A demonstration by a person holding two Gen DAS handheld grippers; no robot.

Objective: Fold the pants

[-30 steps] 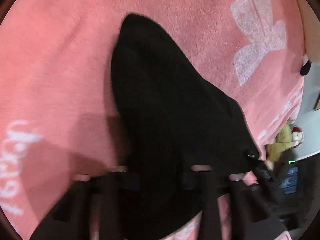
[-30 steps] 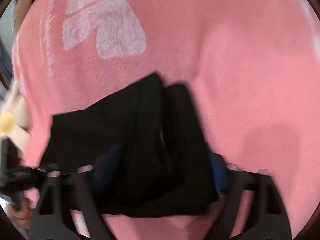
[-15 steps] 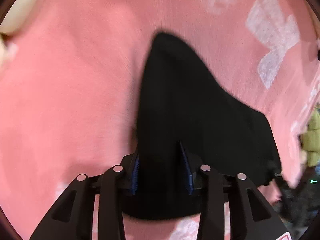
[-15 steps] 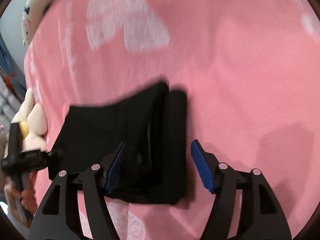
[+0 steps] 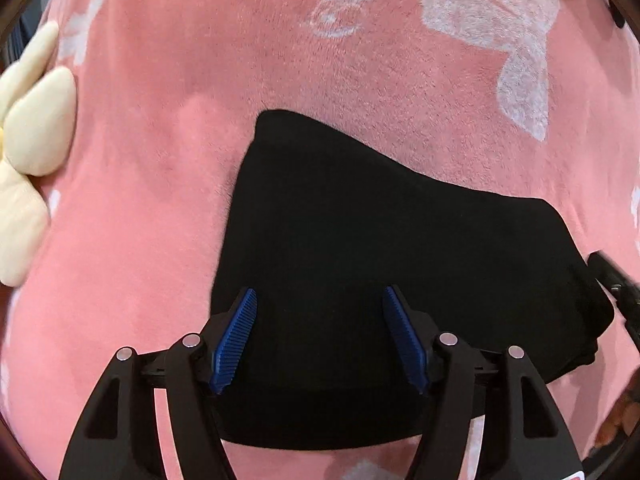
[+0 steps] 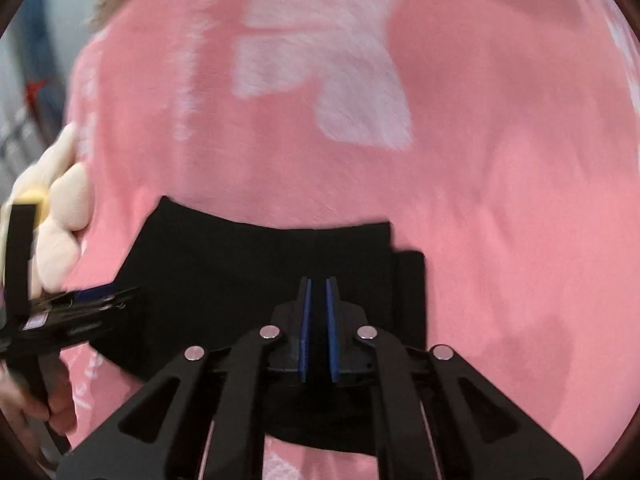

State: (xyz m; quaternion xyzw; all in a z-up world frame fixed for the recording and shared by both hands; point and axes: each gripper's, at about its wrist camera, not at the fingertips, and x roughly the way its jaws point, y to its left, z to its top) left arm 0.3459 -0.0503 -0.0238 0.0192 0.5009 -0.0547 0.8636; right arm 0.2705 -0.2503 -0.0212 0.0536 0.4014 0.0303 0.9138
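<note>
The black pants point(image 5: 360, 220) lie folded in a flat bundle on the pink blanket point(image 5: 160, 160). My left gripper point(image 5: 320, 320) hovers over their near edge with its jaws opening. The blue pads point(image 5: 236, 340) stand wide apart and touch no cloth. In the right wrist view the pants point(image 6: 240, 264) show a second folded layer at their right side. My right gripper point(image 6: 319, 312) is above them, shut, with no cloth visible between the pads. The left gripper point(image 6: 116, 296) appears at the pants' left end, and the right gripper point(image 5: 612, 284) at their right end.
A cream flower-shaped plush point(image 5: 32, 128) point(image 6: 60, 208) lies at the left on the blanket. White bow prints point(image 5: 500, 40) point(image 6: 320, 60) and lettering mark the blanket beyond the pants. A person's hand point(image 6: 40, 400) holds the left gripper's handle.
The left gripper let go of the pants, opened and rose. The right gripper's jaws went from wide apart to shut as it shifted over the bundle. The pants now lie flat.
</note>
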